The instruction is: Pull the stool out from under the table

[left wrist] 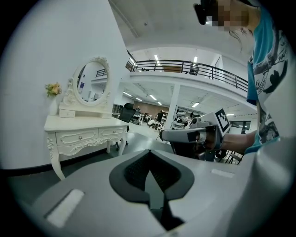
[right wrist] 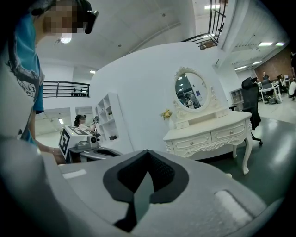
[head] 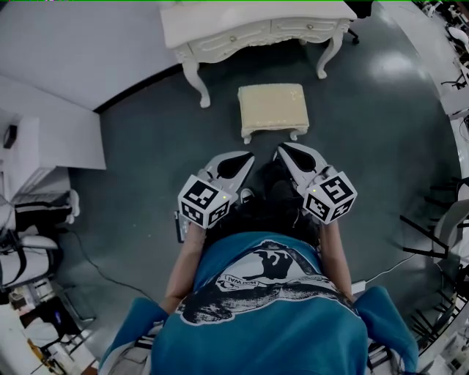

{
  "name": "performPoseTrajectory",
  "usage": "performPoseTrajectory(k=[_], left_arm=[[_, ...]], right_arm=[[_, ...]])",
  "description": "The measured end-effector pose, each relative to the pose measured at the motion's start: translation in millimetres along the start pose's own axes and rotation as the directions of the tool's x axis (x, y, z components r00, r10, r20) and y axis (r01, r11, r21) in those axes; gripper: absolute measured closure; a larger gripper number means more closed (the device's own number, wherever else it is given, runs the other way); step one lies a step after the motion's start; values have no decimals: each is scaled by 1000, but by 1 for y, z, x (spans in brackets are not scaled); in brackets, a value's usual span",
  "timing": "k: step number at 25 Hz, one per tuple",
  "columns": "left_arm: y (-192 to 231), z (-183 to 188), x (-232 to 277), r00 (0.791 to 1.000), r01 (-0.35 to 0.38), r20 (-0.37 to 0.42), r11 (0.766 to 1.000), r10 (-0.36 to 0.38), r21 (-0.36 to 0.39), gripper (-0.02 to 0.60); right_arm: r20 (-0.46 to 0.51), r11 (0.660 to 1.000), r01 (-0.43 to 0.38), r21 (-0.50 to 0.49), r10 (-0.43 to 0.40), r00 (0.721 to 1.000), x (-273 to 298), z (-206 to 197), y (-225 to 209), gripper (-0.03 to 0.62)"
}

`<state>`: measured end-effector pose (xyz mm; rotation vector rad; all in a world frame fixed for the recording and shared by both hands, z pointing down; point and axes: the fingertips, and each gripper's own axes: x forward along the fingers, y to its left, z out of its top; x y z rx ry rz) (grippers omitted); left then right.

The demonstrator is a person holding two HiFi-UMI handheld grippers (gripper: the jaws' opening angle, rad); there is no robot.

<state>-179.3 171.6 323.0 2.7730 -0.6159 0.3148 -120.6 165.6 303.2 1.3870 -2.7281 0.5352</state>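
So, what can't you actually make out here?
Stool legs: head view, the seat hides all but two front feet.
Dressing table back: cut by head view's top edge.
Flowers: right gripper view, too small to identify.

There is one stool (head: 273,110) and one white counter (head: 220,22), which carries one oval mirror (right wrist: 191,91) and one bunch of flowers (right wrist: 167,114). The counter has two drawers (right wrist: 192,141). There are two grippers: the left gripper (head: 247,157) and the right gripper (head: 281,152). One office chair (right wrist: 252,99) and one shelf unit (right wrist: 108,120) are also there.
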Motion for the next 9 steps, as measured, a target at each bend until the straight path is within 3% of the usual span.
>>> performPoseTrajectory(k=[9], left_arm=[[2, -1, 2, 1000, 0, -6, 1000, 0, 7, 569]], right_arm=[[-8, 1000, -3, 13, 3, 1000, 4, -2, -3, 594]])
